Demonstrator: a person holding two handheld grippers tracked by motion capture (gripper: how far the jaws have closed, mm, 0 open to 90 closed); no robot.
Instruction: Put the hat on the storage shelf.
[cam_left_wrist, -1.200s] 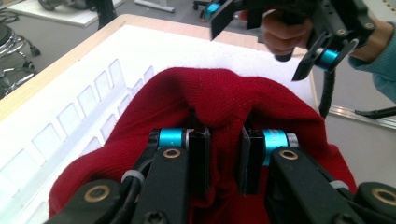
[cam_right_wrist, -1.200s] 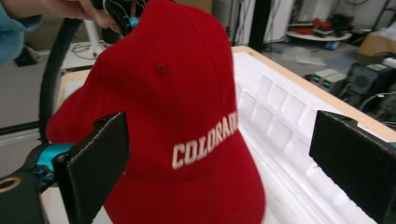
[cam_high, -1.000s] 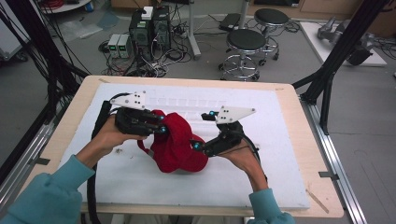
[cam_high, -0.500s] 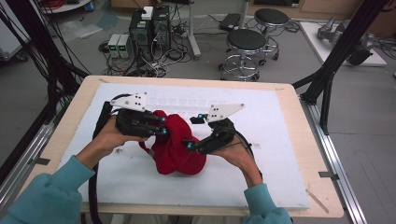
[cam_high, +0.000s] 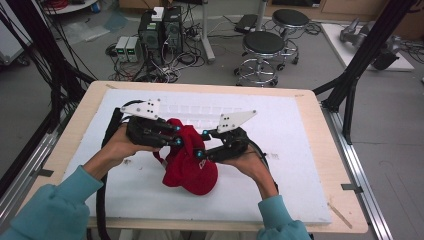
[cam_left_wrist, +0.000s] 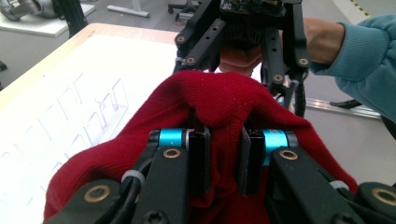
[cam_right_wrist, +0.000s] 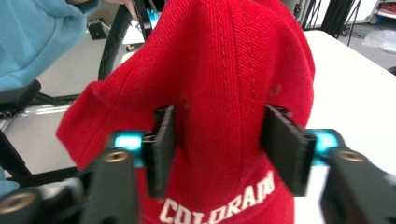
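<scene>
A red knitted cap with white stitched lettering (cam_high: 190, 165) lies near the middle of the counter's white foam sheet (cam_high: 300, 150), partly lifted between two claws. The left claw (cam_left_wrist: 223, 156) is pinched tight on a fold of the cap's fabric, its jaws nearly together. The right claw (cam_right_wrist: 224, 149) straddles the cap just above the lettering, jaws wide apart with cloth between them; whether they press it I cannot tell
</scene>
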